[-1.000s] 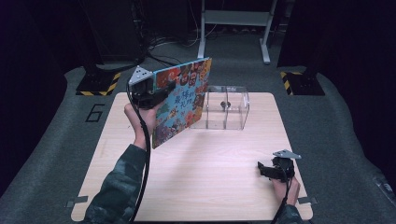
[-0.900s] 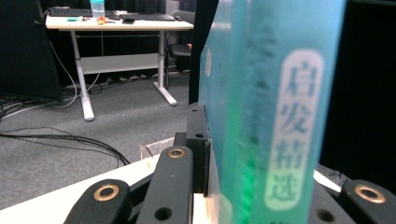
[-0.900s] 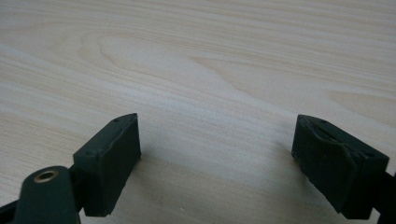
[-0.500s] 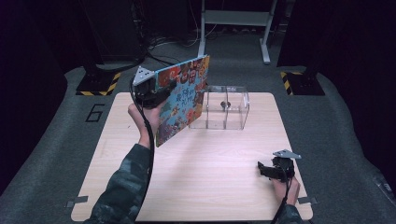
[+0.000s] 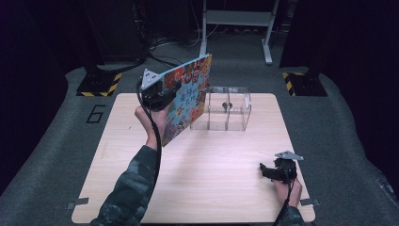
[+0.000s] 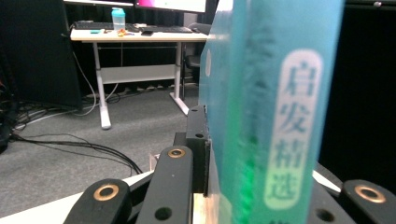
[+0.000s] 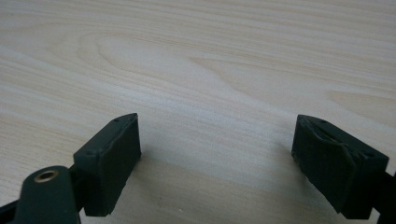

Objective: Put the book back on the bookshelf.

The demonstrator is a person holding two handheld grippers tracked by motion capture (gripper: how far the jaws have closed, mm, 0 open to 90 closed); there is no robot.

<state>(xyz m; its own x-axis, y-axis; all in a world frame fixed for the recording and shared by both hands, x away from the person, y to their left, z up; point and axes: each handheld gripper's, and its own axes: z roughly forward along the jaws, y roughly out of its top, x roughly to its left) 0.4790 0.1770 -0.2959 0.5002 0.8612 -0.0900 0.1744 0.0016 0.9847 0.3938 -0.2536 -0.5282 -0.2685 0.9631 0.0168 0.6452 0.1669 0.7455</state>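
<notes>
A colourful picture book (image 5: pixel 187 97) is held upright and tilted above the left-middle of the wooden table (image 5: pixel 211 188), with my left gripper (image 5: pixel 162 92) shut on its near edge. In the left gripper view the book's teal spine (image 6: pixel 271 107) with white characters rises between the jaws. A clear plastic box (image 5: pixel 225 108) with a small dark object inside stands just right of the book at the table's far side. My right gripper (image 5: pixel 269 171) rests low at the near right of the table, open, its fingers (image 7: pixel 109 161) spread over bare wood with nothing between them.
Grey carpet surrounds the table. A white desk frame (image 5: pixel 235 21) and cables lie beyond the far edge. Yellow-black striped bases (image 5: pixel 99 84) sit at the far left and far right. A desk with a bottle (image 6: pixel 117 18) shows in the left gripper view.
The left hand with the book has shifted slightly; the right gripper has stayed in place.
</notes>
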